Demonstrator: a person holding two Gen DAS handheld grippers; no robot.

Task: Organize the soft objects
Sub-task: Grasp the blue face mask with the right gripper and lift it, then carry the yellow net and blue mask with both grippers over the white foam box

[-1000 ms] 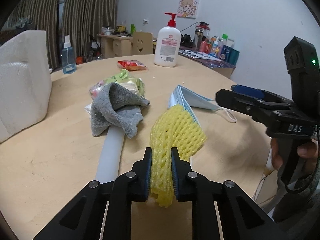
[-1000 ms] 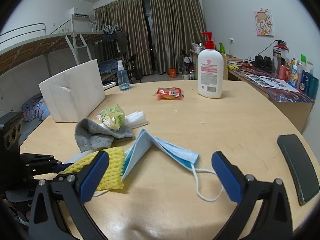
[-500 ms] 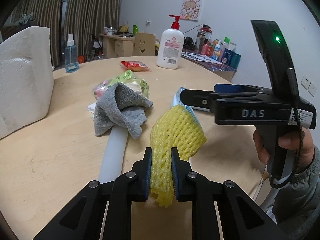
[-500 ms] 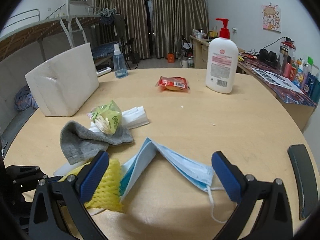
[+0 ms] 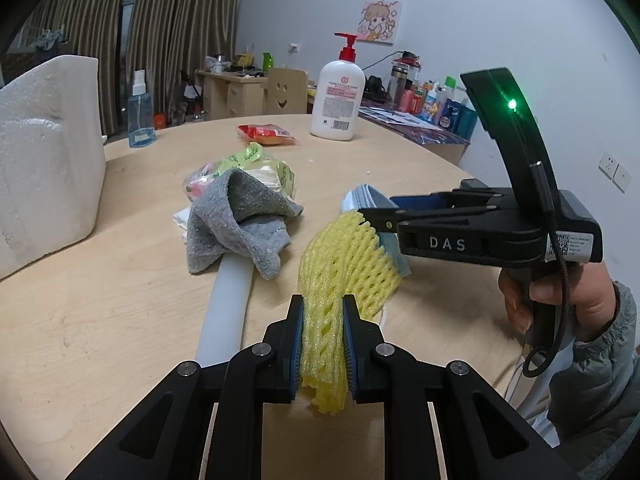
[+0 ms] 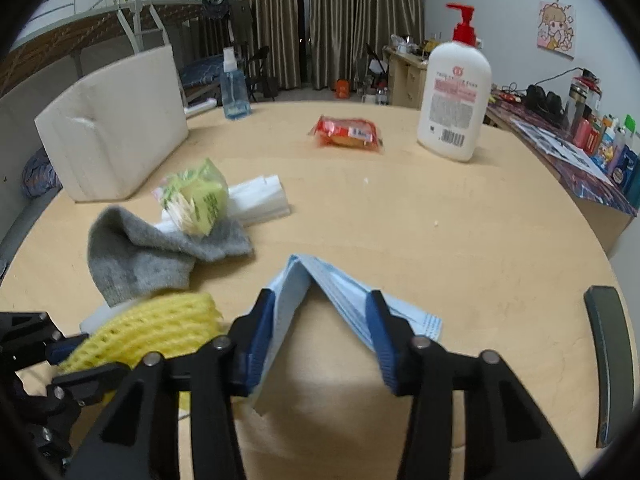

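My left gripper (image 5: pixel 322 308) is shut on a yellow foam net (image 5: pixel 344 256), held just above the round wooden table (image 5: pixel 100 340). A folded blue face mask (image 6: pixel 336 284) stands like a tent on the table. My right gripper (image 6: pixel 318 308) straddles the mask with a pad beside each flank. Its jaws are closing and the tent is still uncrushed. In the left wrist view the right gripper (image 5: pixel 360 212) reaches in from the right over the mask (image 5: pixel 366 198). A grey sock (image 5: pixel 236 220) lies on a white foam tube (image 5: pixel 228 304) to the left.
A green packet (image 6: pixel 196 196) and white folded sheets sit behind the sock. A white foam block (image 6: pixel 116 136) stands at the left, a spray bottle (image 6: pixel 234 88) behind it. A red snack pack (image 6: pixel 346 134) and a lotion bottle (image 6: pixel 454 96) are further back. A dark chair back (image 6: pixel 608 360) rises at the right table edge.
My right gripper has moved forward and down over the blue mask, and its jaws have narrowed from wide open around it. The left gripper has stayed put with the yellow net.
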